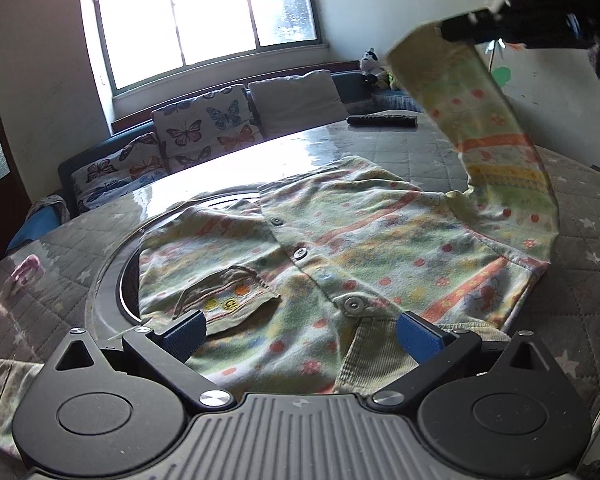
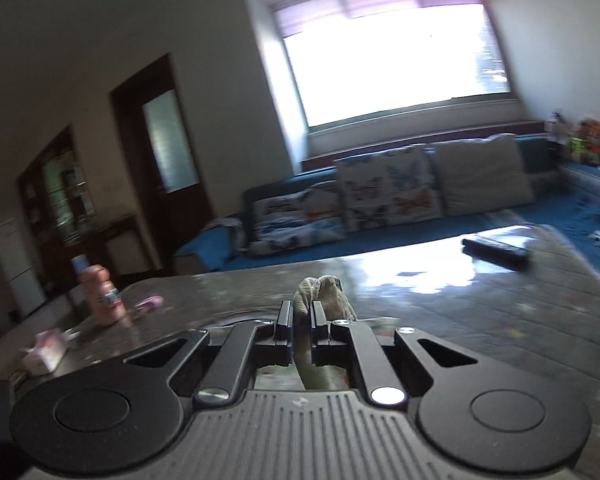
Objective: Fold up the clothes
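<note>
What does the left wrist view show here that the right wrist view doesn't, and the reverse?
Only the left wrist view: the floral green snap-front baby garment spread flat, its sleeve lifted by the right gripper, and the open left gripper.
Only the right wrist view: a pink bottle and the cuff pinched between shut fingers.
Both: the black remote, butterfly cushions, window.

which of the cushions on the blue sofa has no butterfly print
The plain off-white cushion, the one farthest right on the blue sofa. The two cushions to its left carry coloured butterflies.
</note>
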Available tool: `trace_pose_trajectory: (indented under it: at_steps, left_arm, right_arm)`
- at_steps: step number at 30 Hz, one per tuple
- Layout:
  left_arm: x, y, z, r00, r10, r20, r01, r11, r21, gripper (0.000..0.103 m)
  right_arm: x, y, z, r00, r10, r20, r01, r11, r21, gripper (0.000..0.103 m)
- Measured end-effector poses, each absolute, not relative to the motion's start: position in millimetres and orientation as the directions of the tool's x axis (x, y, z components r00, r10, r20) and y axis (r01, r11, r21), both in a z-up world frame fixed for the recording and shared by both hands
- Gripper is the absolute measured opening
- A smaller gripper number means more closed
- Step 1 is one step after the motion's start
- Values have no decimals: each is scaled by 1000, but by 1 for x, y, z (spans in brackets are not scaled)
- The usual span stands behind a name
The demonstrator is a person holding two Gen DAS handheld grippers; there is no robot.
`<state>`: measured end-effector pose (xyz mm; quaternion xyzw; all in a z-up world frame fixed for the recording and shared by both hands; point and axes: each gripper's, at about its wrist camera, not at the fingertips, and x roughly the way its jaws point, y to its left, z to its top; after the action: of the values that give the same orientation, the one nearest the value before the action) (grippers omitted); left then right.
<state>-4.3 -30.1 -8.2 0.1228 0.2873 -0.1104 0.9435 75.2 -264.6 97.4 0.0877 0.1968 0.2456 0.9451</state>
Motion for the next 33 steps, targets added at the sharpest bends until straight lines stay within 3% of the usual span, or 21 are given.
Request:
trace_pose_trajectory:
  at_steps: [9, 14, 20, 28, 33]
  left_arm:
    - [-11, -12, -12, 809, -99, -579, 222, 964, 145, 103]
    - [-14, -6, -12, 809, -84, -582, 204, 968, 144, 103]
    - [-18, 0, -8, 811, -72, -581, 190, 971, 144, 103]
    - [-8, 2, -3, 824, -50, -565, 168, 973, 159, 103]
    - [11, -1, -3, 825, -6, -565, 129, 976, 178, 103]
  right_arm:
    - [71, -170, 88, 631, 690, -354, -635, 722, 274, 7]
    - [61, -151, 79, 565, 728, -388, -684, 676, 275, 18]
    - [58, -174, 61, 578, 667, -471, -639, 728, 247, 29]
    - [52, -229, -1, 564, 495, -661, -487, 846, 218, 29]
    - [49, -245, -3, 581, 481, -656, -476, 855, 206, 31]
